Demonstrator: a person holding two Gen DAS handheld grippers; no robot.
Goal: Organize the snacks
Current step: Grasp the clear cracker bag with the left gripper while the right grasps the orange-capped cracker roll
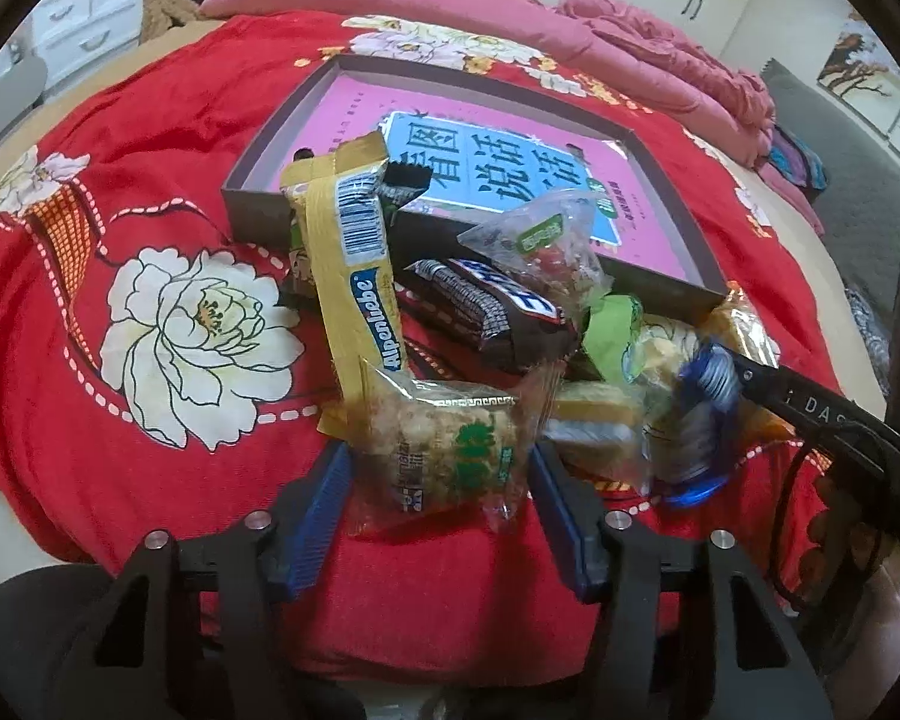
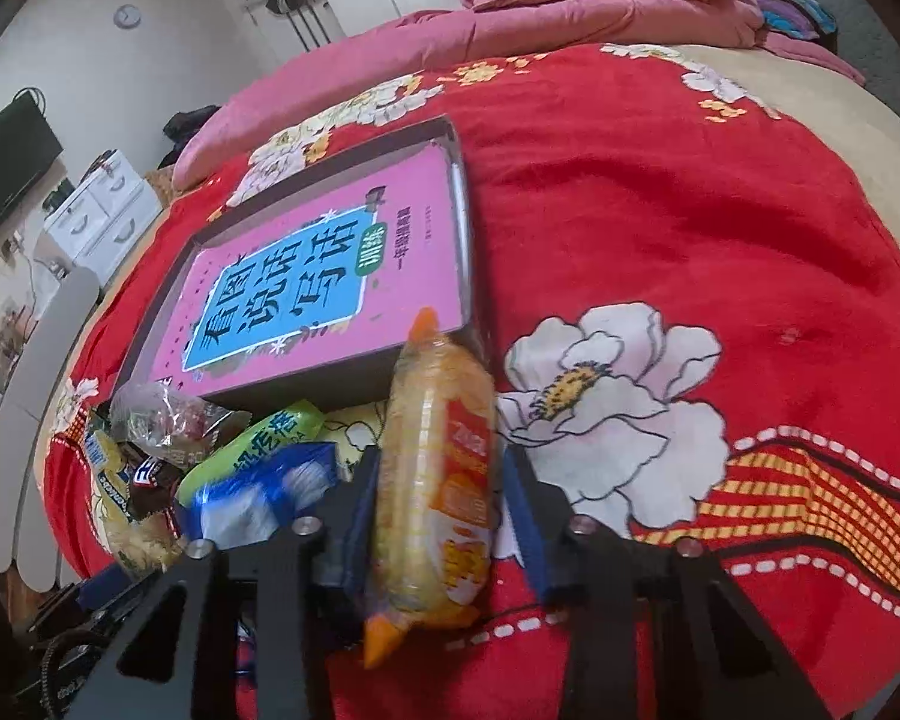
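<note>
Mid-pickup from the snack pile on the bed. Right tongs [image 2: 438, 516] clamped on an orange-ended packet [image 2: 435, 480]; left tongs [image 1: 444, 474] half apart around a green-labelled rice cracker pack [image 1: 444, 450], grip uncertain. Next, probably: carrying both forward into the shallow box [image 1: 252, 189] ahead, beyond the pile.

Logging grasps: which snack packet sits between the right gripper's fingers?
The orange-ended clear packet, gripped by the right gripper; the green packet and blue packet lie loose beside it.
</note>
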